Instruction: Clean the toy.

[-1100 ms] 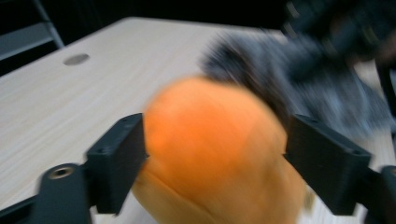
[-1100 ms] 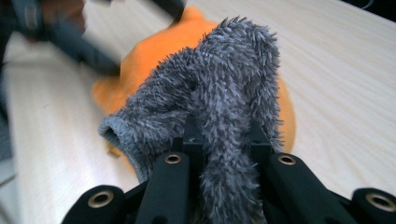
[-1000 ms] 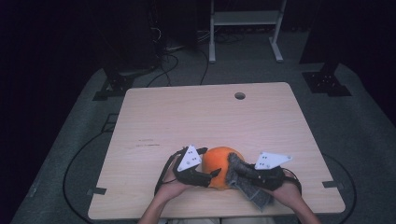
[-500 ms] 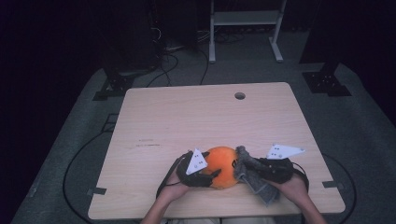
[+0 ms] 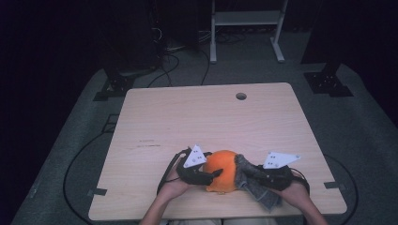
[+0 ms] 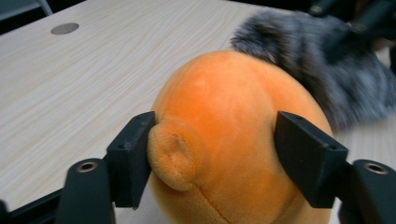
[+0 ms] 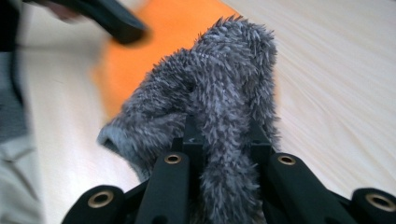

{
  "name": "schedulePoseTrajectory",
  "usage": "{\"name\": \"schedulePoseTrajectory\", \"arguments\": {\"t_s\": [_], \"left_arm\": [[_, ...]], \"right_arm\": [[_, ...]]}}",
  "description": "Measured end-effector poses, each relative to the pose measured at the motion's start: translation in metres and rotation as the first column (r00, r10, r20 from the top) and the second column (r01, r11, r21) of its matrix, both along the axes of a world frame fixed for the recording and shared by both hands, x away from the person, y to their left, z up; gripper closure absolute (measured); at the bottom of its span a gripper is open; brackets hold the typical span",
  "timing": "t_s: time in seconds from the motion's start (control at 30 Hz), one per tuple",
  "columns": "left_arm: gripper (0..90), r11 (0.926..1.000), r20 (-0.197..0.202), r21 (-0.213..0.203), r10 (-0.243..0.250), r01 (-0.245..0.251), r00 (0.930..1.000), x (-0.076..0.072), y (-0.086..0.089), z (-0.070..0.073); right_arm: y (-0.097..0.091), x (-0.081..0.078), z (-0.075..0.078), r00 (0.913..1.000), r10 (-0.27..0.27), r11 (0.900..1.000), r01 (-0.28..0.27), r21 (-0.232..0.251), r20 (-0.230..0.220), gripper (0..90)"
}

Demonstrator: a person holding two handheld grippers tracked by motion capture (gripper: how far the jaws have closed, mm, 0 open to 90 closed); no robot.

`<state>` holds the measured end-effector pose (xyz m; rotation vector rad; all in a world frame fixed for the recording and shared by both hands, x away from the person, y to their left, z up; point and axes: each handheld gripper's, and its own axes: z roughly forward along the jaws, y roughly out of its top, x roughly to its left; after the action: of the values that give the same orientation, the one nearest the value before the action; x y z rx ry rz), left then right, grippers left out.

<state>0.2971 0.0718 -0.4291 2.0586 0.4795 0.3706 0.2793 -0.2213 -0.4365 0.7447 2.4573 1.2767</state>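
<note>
Toy spot: we've got the orange plush toy (image 5: 221, 170) sitting near the front edge of the table (image 5: 197, 117), roughly mid-width, right between our two hands.
Left gripper (image 6: 212, 154): jaws have just been closing, and now they're squeezing the toy from both sides, one pad jammed up against a little round nub on it.
Right gripper (image 7: 224, 140): jaws pinched tight on the fuzzy grey cloth (image 5: 256, 180), which lies against the toy's right side and hangs down toward the front edge.
Edges: both hands hover just inside the near edge, so not much slack behind us. The right side edge is further off.
Open room: the whole far half of the tabletop is bare wood up to the small round hole (image 5: 241, 96) near the back edge.
Since a second ago: the right gripper's white plate sits further right, and more of the toy's top shows. The toy itself hasn't budged.
</note>
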Motion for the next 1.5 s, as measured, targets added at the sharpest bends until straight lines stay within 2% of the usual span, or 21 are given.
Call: {"name": "schedulePoseTrajectory", "arguments": {"t_s": [0.03,0.1,0.17,0.23,0.33,0.4,0.47,0.5,0.53,0.67,0.73,0.8,0.87,0.93,1.03,1.13,1.2,1.23,1.3,1.47,1.5], "left_arm": [[33.1,1.0,0.008,0.008,-0.004,0.003,1.0,-0.001,-0.001,0.0],[33.5,0.9996,0.029,0.026,-0.013,0.013,0.9995,-0.003,-0.002,-0.001],[34.1,0.9994,0.042,0.027,-0.024,0.023,0.9988,-0.005,-0.001,-0.003],[34.2,0.9992,0.044,0.034,-0.022,0.02,0.9988,-0.004,-0.001,-0.004],[34.4,0.9993,0.041,0.03,-0.021,0.02,0.9989,-0.005,0.001,-0.005],[34.7,0.9993,0.041,0.026,-0.026,0.025,0.9988,-0.005,0.002,-0.005],[34.6,0.9991,0.043,0.029,-0.032,0.031,0.9986,-0.005,0.002,-0.004],[34.6,0.9988,0.05,0.03,-0.04,0.039,0.9979,-0.006,0.001,-0.004],[34.5,0.9988,0.05,0.03,-0.04,0.039,0.9979,-0.006,0.001,-0.004],[34.4,0.9988,0.061,0.027,-0.041,0.04,0.9973,-0.008,-0.001,-0.004],[34.0,0.9987,0.078,0.022,-0.047,0.046,0.9958,-0.009,-0.004,-0.004],[32.7,0.9983,0.093,0.024,-0.054,0.052,0.9942,-0.011,-0.007,-0.003],[31.2,0.998,0.082,0.013,-0.063,0.062,0.9947,-0.012,-0.007,-0.001],[31.6,0.9981,0.082,0.006,-0.062,0.062,0.9947,-0.013,-0.008,-0.002],[32.3,0.9972,0.093,0.014,-0.074,0.073,0.9929,-0.015,-0.01,0.0],[32.8,0.9952,0.118,0.025,-0.097,0.094,0.9883,-0.019,-0.013,0.0],[32.9,0.9933,0.127,0.022,-0.115,0.113,0.9852,-0.021,-0.017,0.0],[32.9,0.9926,0.131,0.029,-0.121,0.118,0.984,-0.022,-0.018,0.0],[32.9,0.9923,0.121,0.03,-0.123,0.12,0.985,-0.022,-0.017,0.001],[33.2,0.9914,0.108,-0.005,-0.129,0.13,0.9858,-0.021,-0.015,0.0],[33.2,0.9912,0.11,-0.001,-0.131,0.132,0.9852,-0.021,-0.016,0.0]], "right_arm": [[-0.009,0.004,-0.004,0.9982,-0.055,0.9978,0.054,-0.039,-0.023,75.8],[-0.012,0.005,-0.004,0.9971,-0.068,0.9972,0.067,-0.033,-0.034,75.8],[-0.007,0.001,0.006,0.9992,-0.033,0.9983,0.034,0.048,-0.024,75.7],[0.004,-0.002,0.012,0.9999,-0.01,0.9988,0.009,0.048,0.011,75.7],[0.008,0.0,0.01,0.9998,-0.008,0.9996,0.007,0.028,0.018,75.7],[0.0,0.006,0.003,0.9994,-0.027,0.9992,0.028,0.029,-0.021,75.7],[-0.008,0.01,-0.004,0.9963,-0.068,0.9976,0.067,-0.017,-0.053,75.7],[-0.016,0.012,-0.012,0.9911,-0.092,0.9943,0.086,-0.062,-0.096,75.7],[-0.016,0.012,-0.012,0.9911,-0.092,0.9943,0.086,-0.062,-0.096,75.7],[-0.016,0.008,0.005,0.996,-0.038,0.9975,0.043,0.057,-0.081,75.7],[-0.009,0.003,0.019,0.9974,0.038,0.9874,-0.028,0.156,-0.061,75.6],[0.0,0.0,0.022,0.9973,0.059,0.9886,-0.053,0.141,-0.044,75.5],[0.004,0.0,0.013,0.9978,0.058,0.9927,-0.054,0.108,-0.034,75.5],[-0.002,0.004,0.006,0.998,0.044,0.9907,-0.038,0.131,-0.046,75.5],[-0.012,0.01,0.003,0.9965,-0.046,0.9965,0.05,0.067,-0.07,75.6],[-0.013,0.005,0.012,0.9976,-0.021,0.9904,0.03,0.135,-0.066,75.5],[-0.005,0.002,0.022,0.9984,0.025,0.9741,-0.013,0.226,-0.05,75.5],[0.001,0.002,0.024,0.9982,0.04,0.973,-0.029,0.229,-0.044,75.5],[0.01,0.003,0.022,0.9993,0.032,0.9862,-0.029,0.163,-0.017,75.5],[-0.006,0.013,0.012,0.9963,-0.06,0.9901,0.067,0.123,-0.062,75.7],[-0.008,0.012,0.015,0.9952,-0.054,0.9875,0.066,0.143,-0.082,75.7]]}}
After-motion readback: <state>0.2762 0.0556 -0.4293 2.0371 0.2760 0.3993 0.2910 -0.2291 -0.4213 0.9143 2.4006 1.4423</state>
